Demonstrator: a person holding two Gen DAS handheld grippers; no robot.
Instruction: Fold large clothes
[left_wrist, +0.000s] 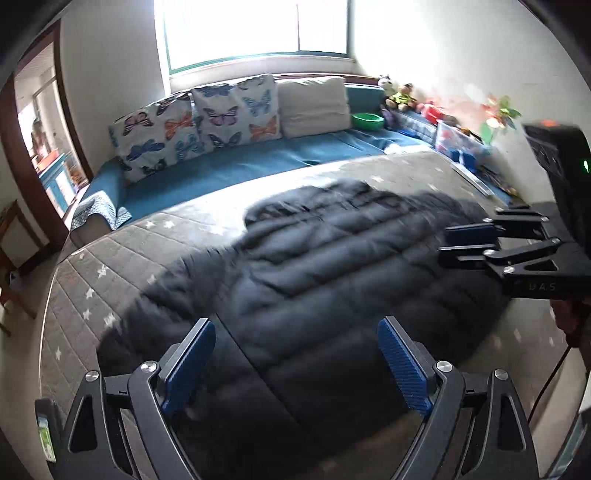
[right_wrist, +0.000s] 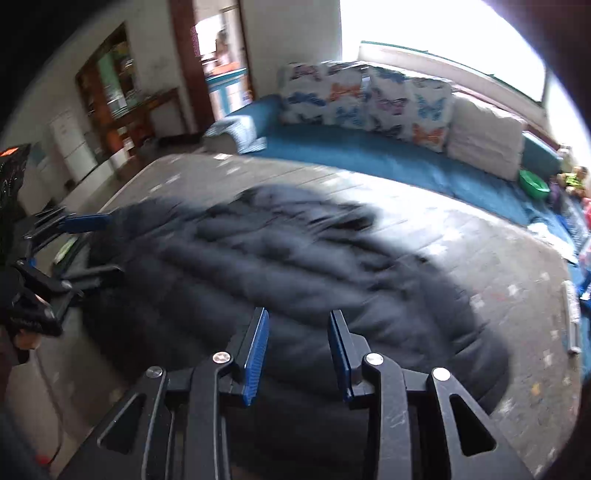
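Bedding first, from the left: a grey quilted mattress cover (left_wrist: 122, 243) printed with small white stars carried the whole job, with butterfly cushions (left_wrist: 199, 122) and a plain cream pillow (left_wrist: 314, 107) lined up along the blue bench under the window behind it. The left claw (left_wrist: 295, 365) hung above the near edge of the garment, its blue pads spread wide with nothing between them. The task's thing, a dark grey quilted puffer jacket (left_wrist: 332, 251), lay spread flat across the middle of the bed, its ribbed panels running crosswise and its hem end nearest the cameras. Further right, the right claw (right_wrist: 298, 354) stood above the same near edge, pads parted to a narrower gap and pinching nothing, the fabric showing clear beneath them. Both views were smeared with blur, so fine seams and the zip could not be made out. Judging by the puffed channels, the jacket would be light and soft but bulky and springy, with a slick shell liable to slide out of a shallow pinch. A deep bite on a stitched edge or hem corner, one claw at each side, looked the safest hold.
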